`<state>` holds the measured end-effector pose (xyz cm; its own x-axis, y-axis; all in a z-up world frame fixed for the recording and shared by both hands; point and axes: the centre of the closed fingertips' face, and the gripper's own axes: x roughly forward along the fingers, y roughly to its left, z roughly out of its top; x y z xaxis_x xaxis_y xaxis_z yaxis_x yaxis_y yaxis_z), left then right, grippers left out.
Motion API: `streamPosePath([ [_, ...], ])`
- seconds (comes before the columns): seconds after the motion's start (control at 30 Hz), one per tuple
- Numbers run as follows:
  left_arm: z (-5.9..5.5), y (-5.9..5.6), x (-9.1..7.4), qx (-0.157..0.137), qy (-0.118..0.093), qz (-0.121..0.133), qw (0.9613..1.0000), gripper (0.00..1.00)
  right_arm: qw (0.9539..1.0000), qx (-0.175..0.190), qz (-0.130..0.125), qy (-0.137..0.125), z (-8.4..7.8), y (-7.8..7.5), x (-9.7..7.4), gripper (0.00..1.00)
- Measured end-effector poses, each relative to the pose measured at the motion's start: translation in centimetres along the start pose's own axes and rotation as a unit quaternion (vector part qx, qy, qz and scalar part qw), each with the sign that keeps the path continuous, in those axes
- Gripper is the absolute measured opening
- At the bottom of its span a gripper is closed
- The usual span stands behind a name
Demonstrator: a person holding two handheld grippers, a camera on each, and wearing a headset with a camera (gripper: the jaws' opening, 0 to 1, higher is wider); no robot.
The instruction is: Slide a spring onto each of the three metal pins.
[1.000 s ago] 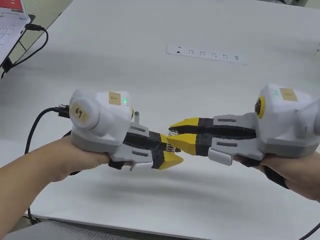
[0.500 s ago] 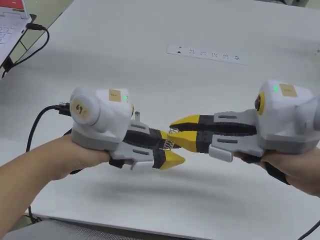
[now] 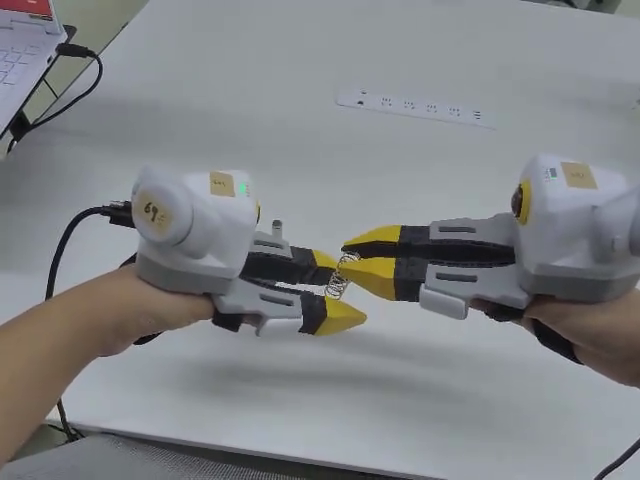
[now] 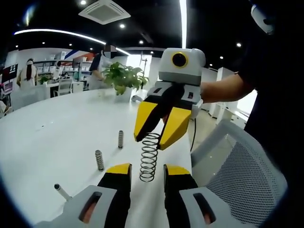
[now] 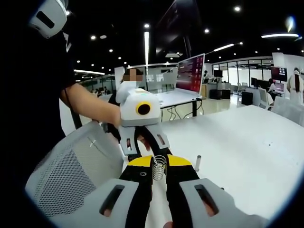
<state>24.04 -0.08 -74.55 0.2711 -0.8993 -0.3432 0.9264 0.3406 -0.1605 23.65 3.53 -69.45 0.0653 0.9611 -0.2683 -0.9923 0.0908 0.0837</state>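
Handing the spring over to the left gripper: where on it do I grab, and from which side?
Pinch the spring across its coils near the free end, which sits between the left gripper's open jaws. Come straight on, facing the right gripper, which pinches the far end. A sideways squeeze likely leaves the bore open for the bare pin.

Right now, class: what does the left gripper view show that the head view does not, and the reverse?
Left gripper view: one loaded pin, a second loaded pin, and a plant at the far end.
Head view: a power strip, a laptop and its cable.
Both: the left gripper, open, and the right gripper, shut on the spring, held above the white table.
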Motion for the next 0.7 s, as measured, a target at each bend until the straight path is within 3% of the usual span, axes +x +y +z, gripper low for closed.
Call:
streamPosePath([
  [0.3,-0.3,0.9,-1.6,-0.005,-0.004,0.027,0.9996,0.29,1.0,-0.007,-0.002,0.006,-0.1,-0.1,0.0,0.07],
  [0.7,-0.9,3.0,-3.9,-0.008,-0.016,0.086,0.9962,0.58,0.9999,-0.007,-0.007,0.009,-0.3,-0.4,0.1,0.07],
])
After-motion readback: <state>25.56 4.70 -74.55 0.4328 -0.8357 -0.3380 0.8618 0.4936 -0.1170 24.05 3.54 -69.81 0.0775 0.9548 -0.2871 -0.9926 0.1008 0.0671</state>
